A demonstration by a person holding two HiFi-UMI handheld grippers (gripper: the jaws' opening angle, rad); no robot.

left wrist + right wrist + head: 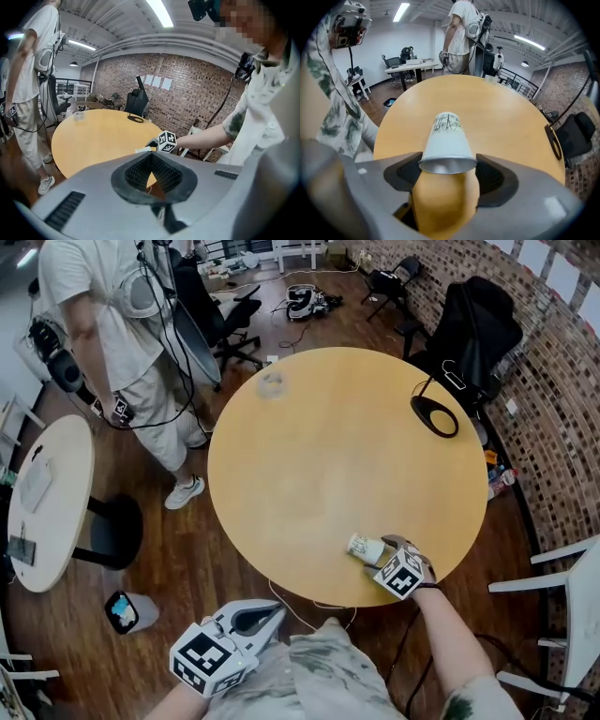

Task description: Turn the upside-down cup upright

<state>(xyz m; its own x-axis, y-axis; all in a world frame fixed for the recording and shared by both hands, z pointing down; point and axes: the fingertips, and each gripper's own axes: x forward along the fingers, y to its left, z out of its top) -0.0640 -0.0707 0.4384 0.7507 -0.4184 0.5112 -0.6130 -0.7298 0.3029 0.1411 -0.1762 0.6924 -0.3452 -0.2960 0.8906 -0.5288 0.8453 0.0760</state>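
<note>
— Where is the cup [446, 138]?
— Right between the jaws of the right gripper [446, 174]. Its wide open end faces back at the gripper. Its small closed end points away from the gripper, out over the table [319, 465]

— Is the gripper pinching it?
— Yes. One pad sits on each side of the rim, and both pads touch it. The jaws are about halfway apart, as wide as the rim

— Is the cup standing up?
— No, it is tilted. From above it sticks out past the gripper's tips, near the table's edge. I cannot tell if its bottom touches the table

— What about the left gripper [251, 620]?
— Its jaws are spread a little and nothing is between them. It is off the table, low, beside the right gripper and well apart from the cup

— Anything else?
— A clear glass [272, 383] stands on the table, far out past both grippers. A black ring thing [434, 415] lies far ahead of the right gripper. A person [112, 343] stands beyond the table, out past the left gripper
</note>
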